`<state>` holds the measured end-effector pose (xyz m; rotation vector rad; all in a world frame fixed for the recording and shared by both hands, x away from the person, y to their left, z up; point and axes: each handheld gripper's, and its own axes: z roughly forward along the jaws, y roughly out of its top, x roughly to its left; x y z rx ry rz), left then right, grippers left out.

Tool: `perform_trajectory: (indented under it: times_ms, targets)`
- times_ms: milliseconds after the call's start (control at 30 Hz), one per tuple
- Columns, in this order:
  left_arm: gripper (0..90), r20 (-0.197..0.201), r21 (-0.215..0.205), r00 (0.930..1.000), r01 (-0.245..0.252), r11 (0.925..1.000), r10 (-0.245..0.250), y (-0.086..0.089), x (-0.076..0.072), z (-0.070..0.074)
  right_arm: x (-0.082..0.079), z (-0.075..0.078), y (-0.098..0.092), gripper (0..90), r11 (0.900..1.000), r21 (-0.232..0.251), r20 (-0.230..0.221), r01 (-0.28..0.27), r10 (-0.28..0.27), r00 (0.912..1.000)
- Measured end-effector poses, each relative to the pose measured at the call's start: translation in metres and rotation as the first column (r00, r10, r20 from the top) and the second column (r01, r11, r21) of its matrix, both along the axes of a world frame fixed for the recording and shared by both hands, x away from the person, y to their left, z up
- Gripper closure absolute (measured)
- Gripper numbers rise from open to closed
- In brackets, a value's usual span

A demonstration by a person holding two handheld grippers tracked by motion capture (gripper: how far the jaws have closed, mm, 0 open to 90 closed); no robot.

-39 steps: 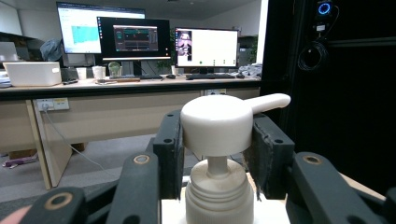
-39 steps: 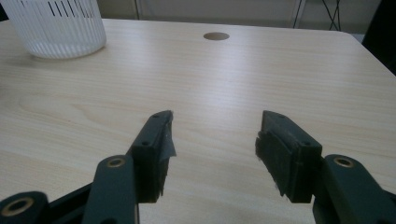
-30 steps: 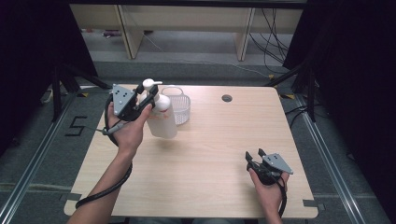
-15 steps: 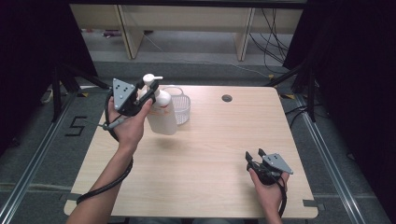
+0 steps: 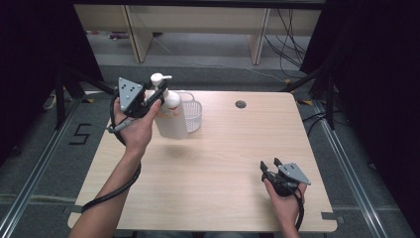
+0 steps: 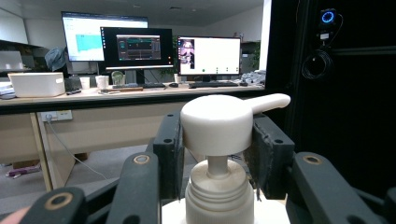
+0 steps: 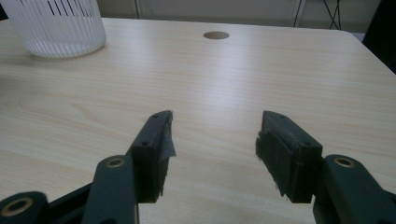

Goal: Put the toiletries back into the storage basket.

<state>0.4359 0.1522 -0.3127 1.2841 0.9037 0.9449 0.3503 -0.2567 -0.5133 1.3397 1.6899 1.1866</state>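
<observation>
The left gripper [image 5: 159,96] is closed on the pump head [image 6: 218,122] of the pump bottle [image 5: 171,119], with one jaw pressed against each side of the white cap; the nozzle projects sideways past one jaw. In the high view the bottle hangs upright from this grip above the rear left part of the table [image 5: 223,163], its shadow lying on the wood just below and in front of it. The bottle is translucent with a white collar [image 6: 218,186] under the pump stem. Directly behind it, on the table, stands a white slotted basket [image 5: 192,110], partly hidden by the bottle body. The right gripper [image 5: 270,166] rests low at the front right of the table, held in the person's right hand [image 5: 285,196], well apart from the bottle. Its jaws stand open with nothing between them; in the right gripper view bare wood shows in the gap, with the basket and a round cable hole [image 7: 216,35] farther off.
</observation>
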Motion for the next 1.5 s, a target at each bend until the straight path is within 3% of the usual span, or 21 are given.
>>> perform_trajectory:
  times_ms: [333, 433, 600, 800, 967, 1000, 1133, 1267, 1367, 1500]
  targets:
    - [58.9, 0.004, 0.000, 1.0000, 0.002, 1.0000, -0.002, -0.001, 0.005, 0.006, 0.000, 0.000, -0.001, 45.1, 1.000, -0.014, 0.008, 0.003, -0.003, 1.0000]
    - [58.9, 0.004, 0.000, 1.0000, 0.000, 1.0000, 0.000, -0.002, 0.007, 0.007, 0.001, -0.001, 0.000, 45.1, 1.000, 0.003, 0.010, 0.000, 0.000, 0.9999]
    - [58.9, 0.004, 0.003, 1.0000, -0.002, 1.0000, 0.002, -0.003, 0.009, 0.008, 0.001, 0.000, -0.001, 45.0, 1.000, -0.013, 0.012, 0.003, -0.003, 0.9999]
    - [58.9, 0.005, 0.000, 1.0000, -0.003, 1.0000, 0.003, -0.003, 0.012, 0.009, 0.002, -0.001, 0.001, 45.0, 1.000, 0.013, 0.007, -0.010, 0.010, 0.9999]
    - [58.9, 0.010, -0.001, 0.9999, -0.004, 1.0000, 0.004, -0.004, 0.014, 0.012, 0.001, -0.001, 0.000, 45.0, 1.000, 0.002, 0.009, -0.003, 0.003, 1.0000]
    - [58.9, -0.010, -0.017, 0.9998, -0.018, 0.9997, 0.018, -0.005, 0.012, 0.012, 0.001, -0.001, 0.000, 45.0, 1.000, 0.002, 0.010, -0.002, 0.002, 1.0000]
    - [58.9, -0.011, -0.015, 0.9998, -0.018, 0.9997, 0.018, -0.006, 0.015, 0.012, 0.001, 0.000, 0.000, 45.0, 1.000, -0.004, 0.007, -0.001, 0.001, 1.0000]
    - [59.0, -0.010, -0.008, 0.9998, -0.020, 0.9998, 0.020, -0.007, 0.016, 0.013, 0.000, 0.000, 0.002, 44.9, 1.000, 0.023, -0.011, 0.005, -0.005, 0.9999]
    - [58.9, -0.009, -0.003, 0.9998, -0.019, 0.9998, 0.019, -0.008, 0.017, 0.015, 0.001, 0.000, 0.000, 45.0, 1.000, -0.005, 0.005, -0.003, 0.003, 1.0000]
    - [59.0, -0.014, -0.005, 0.9997, -0.019, 0.9998, 0.019, -0.008, 0.020, 0.015, 0.001, 0.000, 0.000, 44.9, 1.000, -0.004, 0.005, -0.003, 0.003, 1.0000]
